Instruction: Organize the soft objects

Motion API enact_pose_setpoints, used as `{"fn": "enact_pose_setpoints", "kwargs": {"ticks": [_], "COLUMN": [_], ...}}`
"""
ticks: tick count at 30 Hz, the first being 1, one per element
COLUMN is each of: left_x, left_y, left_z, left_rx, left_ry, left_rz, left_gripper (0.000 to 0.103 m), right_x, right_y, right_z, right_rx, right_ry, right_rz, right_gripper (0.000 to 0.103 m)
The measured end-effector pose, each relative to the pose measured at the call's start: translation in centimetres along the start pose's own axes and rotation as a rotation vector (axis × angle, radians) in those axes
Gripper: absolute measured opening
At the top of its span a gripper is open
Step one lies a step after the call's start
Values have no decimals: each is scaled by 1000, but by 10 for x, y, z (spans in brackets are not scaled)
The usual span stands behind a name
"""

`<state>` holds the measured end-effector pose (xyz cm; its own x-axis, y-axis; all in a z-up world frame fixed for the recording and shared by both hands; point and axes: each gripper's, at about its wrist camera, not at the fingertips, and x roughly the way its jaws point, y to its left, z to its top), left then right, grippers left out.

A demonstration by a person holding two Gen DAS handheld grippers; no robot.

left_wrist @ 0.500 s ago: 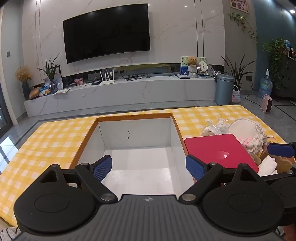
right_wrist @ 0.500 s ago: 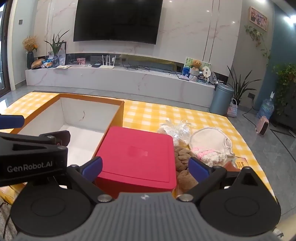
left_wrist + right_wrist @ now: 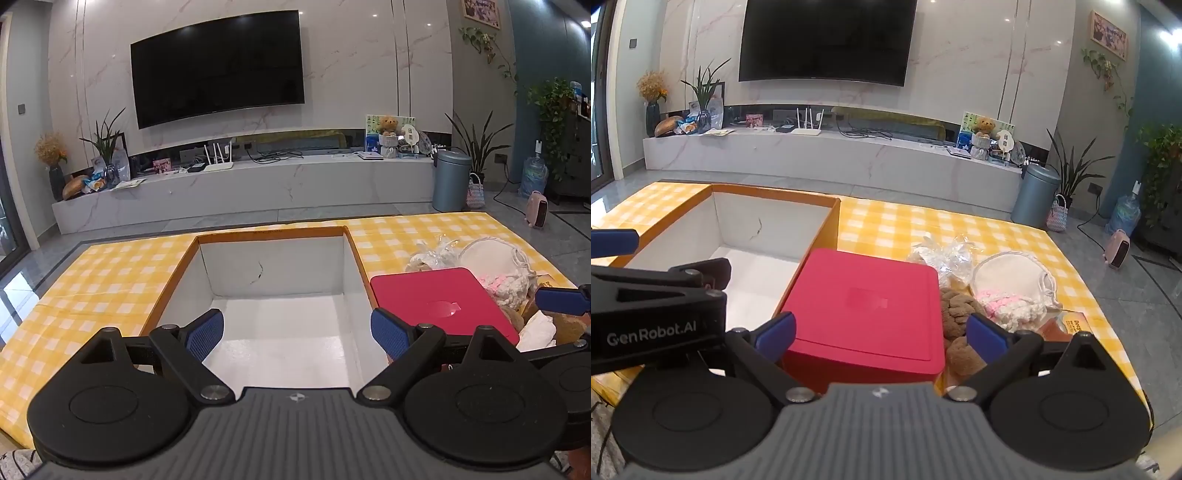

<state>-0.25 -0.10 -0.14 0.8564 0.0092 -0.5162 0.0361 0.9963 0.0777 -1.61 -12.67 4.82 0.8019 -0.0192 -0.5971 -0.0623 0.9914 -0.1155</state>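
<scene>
Left gripper (image 3: 297, 334) gaped wide over the empty box (image 3: 273, 236), holding nothing. Right gripper (image 3: 881, 334) was equally wide above the red lid (image 3: 864, 306), gripping nothing. Soft things (image 3: 1015, 291) lay right of the lid, partly hidden; the brown one (image 3: 955, 317) was unidentifiable.

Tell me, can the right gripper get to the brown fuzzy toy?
Probably yes. The right gripper is open, and the brown fuzzy toy lies uncovered beside the red lid, just ahead of its right finger.
</scene>
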Motion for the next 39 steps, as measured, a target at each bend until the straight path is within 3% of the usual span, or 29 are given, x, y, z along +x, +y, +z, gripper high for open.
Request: {"fn": "enact_pose_setpoints", "kwargs": {"ticks": [39], "left_x": [6], "left_y": [1], "left_z": [-2], "left_rx": [-36], "left_ry": [26], "left_rz": [-1], "left_gripper": [103], "right_x": [4], "right_y": [2], "right_z": [-1], "right_rx": [-4], "right_ry": [15], "right_rz": [-15], "right_gripper": [95]}}
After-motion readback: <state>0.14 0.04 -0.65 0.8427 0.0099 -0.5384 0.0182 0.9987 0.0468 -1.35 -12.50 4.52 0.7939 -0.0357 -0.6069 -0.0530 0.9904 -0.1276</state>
